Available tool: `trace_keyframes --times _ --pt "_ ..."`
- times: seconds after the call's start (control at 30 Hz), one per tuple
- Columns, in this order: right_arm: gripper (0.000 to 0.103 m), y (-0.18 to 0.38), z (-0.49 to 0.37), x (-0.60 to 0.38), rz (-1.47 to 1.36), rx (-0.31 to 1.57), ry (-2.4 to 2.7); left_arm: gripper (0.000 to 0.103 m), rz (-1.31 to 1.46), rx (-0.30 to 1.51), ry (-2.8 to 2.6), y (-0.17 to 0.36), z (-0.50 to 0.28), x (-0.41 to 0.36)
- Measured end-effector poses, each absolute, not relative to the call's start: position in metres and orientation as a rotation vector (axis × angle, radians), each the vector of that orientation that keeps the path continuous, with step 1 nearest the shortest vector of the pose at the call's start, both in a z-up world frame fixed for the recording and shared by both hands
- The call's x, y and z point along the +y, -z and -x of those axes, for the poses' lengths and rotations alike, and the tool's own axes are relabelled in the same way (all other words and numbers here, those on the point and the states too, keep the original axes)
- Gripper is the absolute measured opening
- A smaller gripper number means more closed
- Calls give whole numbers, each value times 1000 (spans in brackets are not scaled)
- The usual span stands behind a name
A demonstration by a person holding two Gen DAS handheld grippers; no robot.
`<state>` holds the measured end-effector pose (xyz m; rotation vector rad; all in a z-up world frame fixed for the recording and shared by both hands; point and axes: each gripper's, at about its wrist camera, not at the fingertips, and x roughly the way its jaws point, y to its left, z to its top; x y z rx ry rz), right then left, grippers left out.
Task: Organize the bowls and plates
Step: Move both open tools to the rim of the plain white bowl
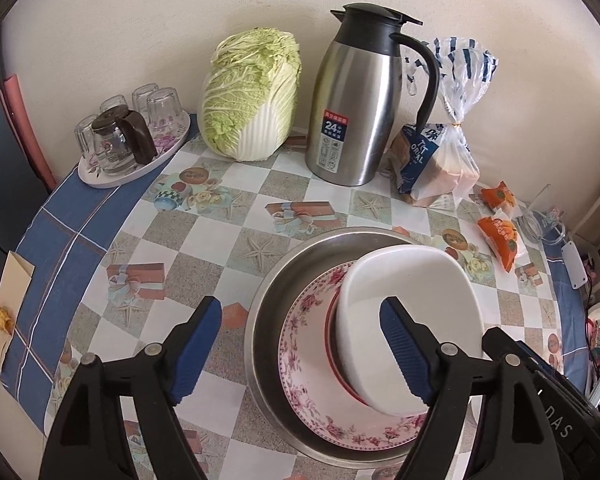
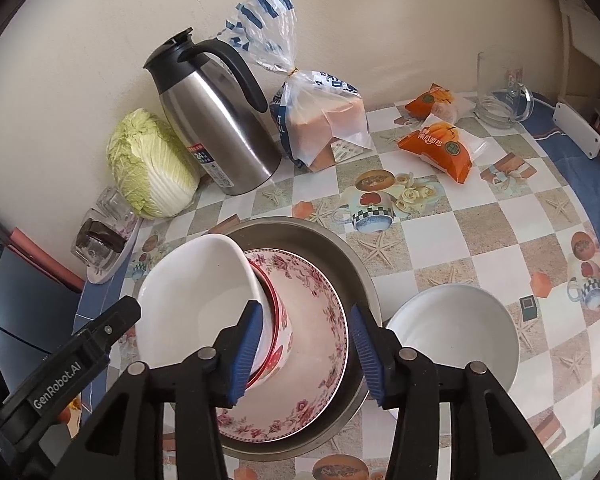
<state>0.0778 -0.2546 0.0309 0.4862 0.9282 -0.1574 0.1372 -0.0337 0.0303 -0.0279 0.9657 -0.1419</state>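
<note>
Steel basin (image 2: 356, 264), biggest item, sits mid-table on checked oilcloth (image 1: 204, 240); holds floral plate (image 2: 320, 344), then red-rimmed patterned bowl (image 2: 274, 320), then white bowl (image 1: 412, 280) on top. White bowl not seated flat: tilted, mouth facing toward left side of right-wrist view, rim leaning against basin's far edge, base perched on red-rimmed bowl. Axis through its mouth leans well off vertical, so stack reads crooked. Second white bowl (image 2: 456, 328) lies apart, just beside basin on right, mouth up, touching nothing in stack.

Left gripper (image 1: 300, 350) spread wide; one blue pad over bare cloth, other in front of white bowl, no pinch seen. Right gripper (image 2: 304, 350) part-open, pads either side of red-rimmed bowl & plate rim, pressing on neither as far as can be told. No earlier pic, so only current state given.

Risks, judged: tilted bowl w/ nothing gripping it could slide or rock off red-rimmed bowl, clatter into basin, chip plate. Cause = poor nesting, sloped contact, glazed surfaces. Pad brushing rim on withdrawal could tip it further. Lone white bowl near table edge side; careless sweep could knock it.

Thermos jug (image 1: 356, 96), cabbage (image 1: 252, 92), bread bag (image 1: 440, 160) at rear, well apart.
</note>
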Motion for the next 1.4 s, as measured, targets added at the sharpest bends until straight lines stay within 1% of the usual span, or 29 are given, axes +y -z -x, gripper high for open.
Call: trace_keyframes --times 0.03,0.07,0.13,0.17,0.27,0.37,0.53,0.67,0.77,0.83,1.4 --pt "58 -31 -78 -255 -484 930 159 85 31 968 139 -29 -137 -33" --pt "61 -31 -77 -254 -478 931 163 88 36 971 136 -28 -136 -31" --pt "63 -31 -77 -254 -465 933 171 90 45 974 129 -26 -135 -29" --pt "68 -31 -76 -253 -461 934 171 90 49 974 126 -25 -134 -29" --pt "75 -30 -75 -254 -459 934 170 92 63 969 111 -24 -132 -26" --pt "82 -30 -70 -254 -447 936 174 93 87 968 98 -24 -130 -23" --pt "90 -32 -61 -258 -443 926 183 93 113 967 91 -27 -124 -20" --pt "99 -35 -52 -261 -440 918 192 93 125 961 97 -32 -118 -22" --pt "100 -39 -45 -263 -441 905 195 93 137 951 108 -37 -113 -24" --pt "103 -43 -40 -266 -441 893 199 93 141 942 114 -41 -109 -27" --pt "103 -84 12 -323 -387 789 318 93 131 864 209 -69 -76 -72"
